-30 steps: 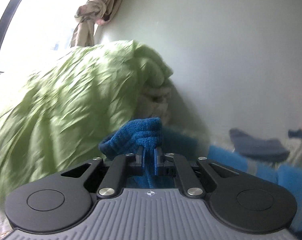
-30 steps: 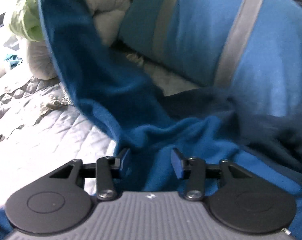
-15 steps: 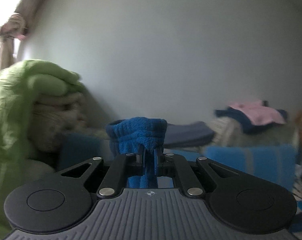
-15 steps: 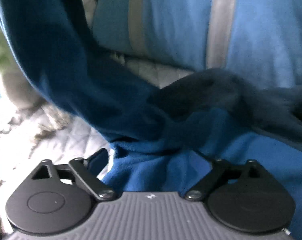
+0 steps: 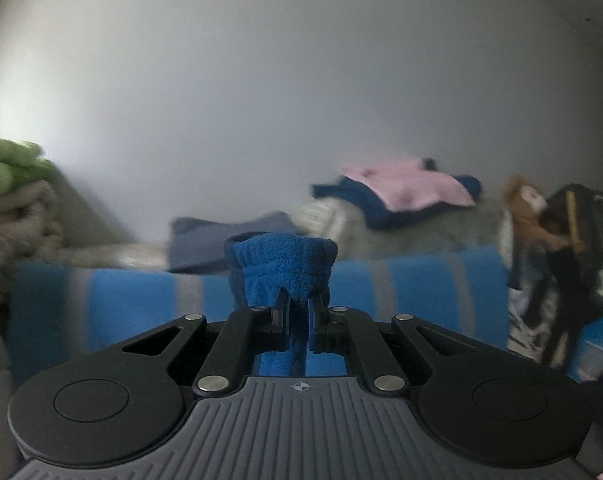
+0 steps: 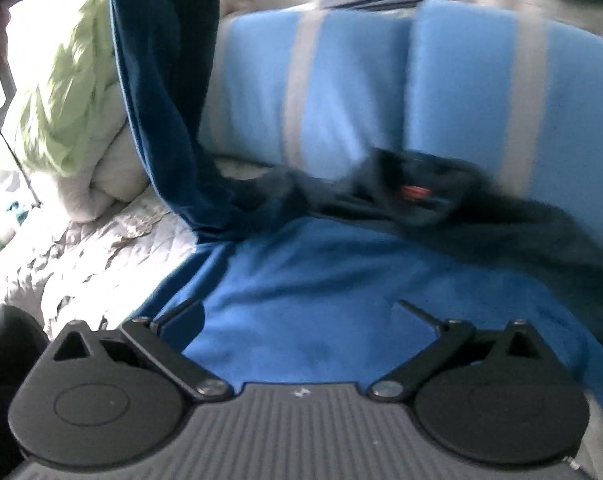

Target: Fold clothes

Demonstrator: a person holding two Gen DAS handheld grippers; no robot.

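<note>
My left gripper (image 5: 298, 312) is shut on a bunched fold of a blue fleece garment (image 5: 285, 264), which bulges above the fingertips. In the right wrist view the same blue garment (image 6: 301, 300) lies spread on the bed, and one part of it rises as a dark blue strip (image 6: 161, 80) toward the upper left. My right gripper (image 6: 297, 312) hovers above the flat part with its jaws opening wide; the pads touch nothing. A dark navy bunch of cloth (image 6: 421, 200) lies crumpled at the garment's far edge.
Blue cushions with grey stripes (image 6: 341, 80) stand against the wall behind the garment. A green duvet (image 6: 69, 96) and pale bedding are piled at the left. Folded blue and pink clothes (image 5: 405, 192) sit on top of the cushions, and a brown stuffed toy (image 5: 529, 208) stands at the right.
The right gripper has opened, let go of the blue fleece and risen above it. The left gripper has swung right along the wall with its fold still held.
</note>
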